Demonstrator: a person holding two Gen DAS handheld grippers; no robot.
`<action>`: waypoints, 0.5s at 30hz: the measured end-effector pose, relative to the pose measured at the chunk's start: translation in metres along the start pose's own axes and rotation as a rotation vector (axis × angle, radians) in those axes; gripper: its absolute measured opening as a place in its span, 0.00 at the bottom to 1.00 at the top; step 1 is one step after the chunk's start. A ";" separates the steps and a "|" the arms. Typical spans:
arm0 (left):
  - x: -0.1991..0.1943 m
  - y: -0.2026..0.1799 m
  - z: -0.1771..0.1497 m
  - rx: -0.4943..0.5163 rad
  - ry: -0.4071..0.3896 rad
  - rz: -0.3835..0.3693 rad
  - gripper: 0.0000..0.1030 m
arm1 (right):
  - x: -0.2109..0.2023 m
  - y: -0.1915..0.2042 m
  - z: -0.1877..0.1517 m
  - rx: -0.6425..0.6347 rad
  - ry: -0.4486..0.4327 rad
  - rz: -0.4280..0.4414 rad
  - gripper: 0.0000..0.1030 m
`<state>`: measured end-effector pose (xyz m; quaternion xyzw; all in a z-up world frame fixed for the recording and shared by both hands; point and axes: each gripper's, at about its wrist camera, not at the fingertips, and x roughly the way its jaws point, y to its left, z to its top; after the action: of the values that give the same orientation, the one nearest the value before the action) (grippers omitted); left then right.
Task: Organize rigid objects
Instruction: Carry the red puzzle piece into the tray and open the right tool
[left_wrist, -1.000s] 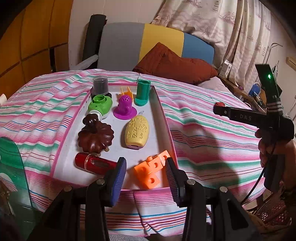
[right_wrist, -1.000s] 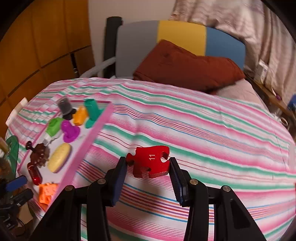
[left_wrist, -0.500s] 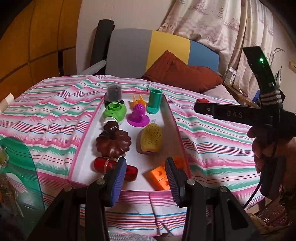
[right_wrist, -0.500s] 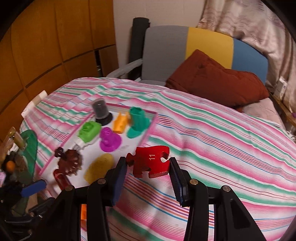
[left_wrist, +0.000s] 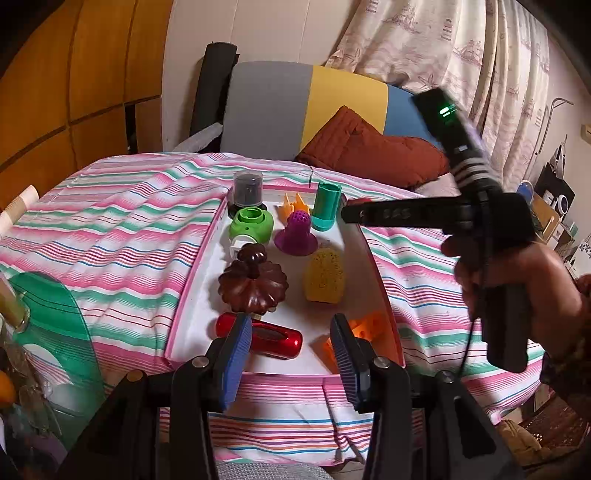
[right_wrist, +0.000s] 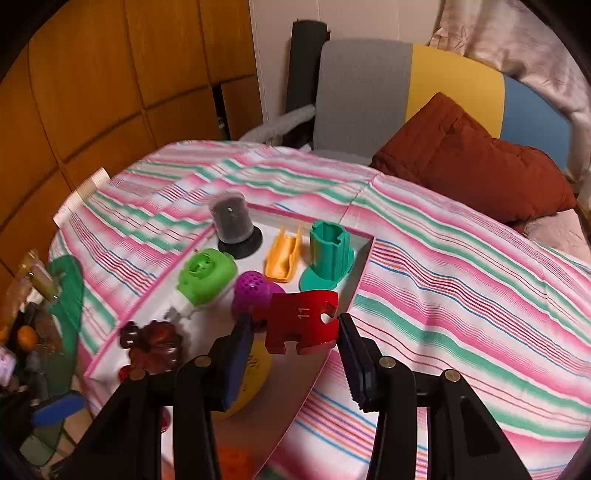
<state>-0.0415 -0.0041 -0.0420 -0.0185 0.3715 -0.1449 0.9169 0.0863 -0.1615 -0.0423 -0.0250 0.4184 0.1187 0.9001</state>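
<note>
One piece is in hand: my right tool (right_wrist: 293, 334) grips a red puzzle piece (right_wrist: 301, 325) marked 11 by its two side edges, held in the air above the right part of the tray (right_wrist: 360, 254), over its right rim. My left tool (left_wrist: 291, 349) hangs over the near end of the tray with nothing between its pads, jaws about half apart.

Eight things lie in the tray: a dark capped jar (right_wrist: 232, 221) at the far left corner, an orange clip (right_wrist: 282, 253) and a teal holder (right_wrist: 327, 254) beside it, then a green piece (right_wrist: 205, 275) and a purple cone (right_wrist: 251, 293), a brown pumpkin (left_wrist: 253, 284), a yellow sponge (left_wrist: 325, 277), a red tube (left_wrist: 258, 334) and orange blocks (left_wrist: 364, 325) nearest.

I judge this the carry-in step. Next I need bare tray floor; the strip along the right wall, near the teal holder, looks free. I should lower there, flat, then open.

My own piece hides the floor beneath it and half the cone. The sponge is mostly behind my right tool, the blocks behind my left pad. Whether this surface is a bed or a desk, the striped cloth (right_wrist: 461, 258) keeps hidden.
</note>
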 end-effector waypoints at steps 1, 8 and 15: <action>0.000 0.000 0.000 0.002 0.001 0.002 0.43 | 0.005 -0.001 0.001 -0.001 0.010 0.002 0.45; -0.001 -0.001 0.004 0.027 0.007 0.073 0.43 | 0.029 -0.001 0.006 -0.040 0.045 -0.001 0.45; -0.002 -0.005 0.007 0.054 0.010 0.144 0.44 | 0.034 -0.005 0.005 -0.033 0.049 -0.019 0.52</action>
<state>-0.0386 -0.0087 -0.0349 0.0338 0.3726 -0.0886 0.9231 0.1120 -0.1594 -0.0652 -0.0465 0.4382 0.1165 0.8901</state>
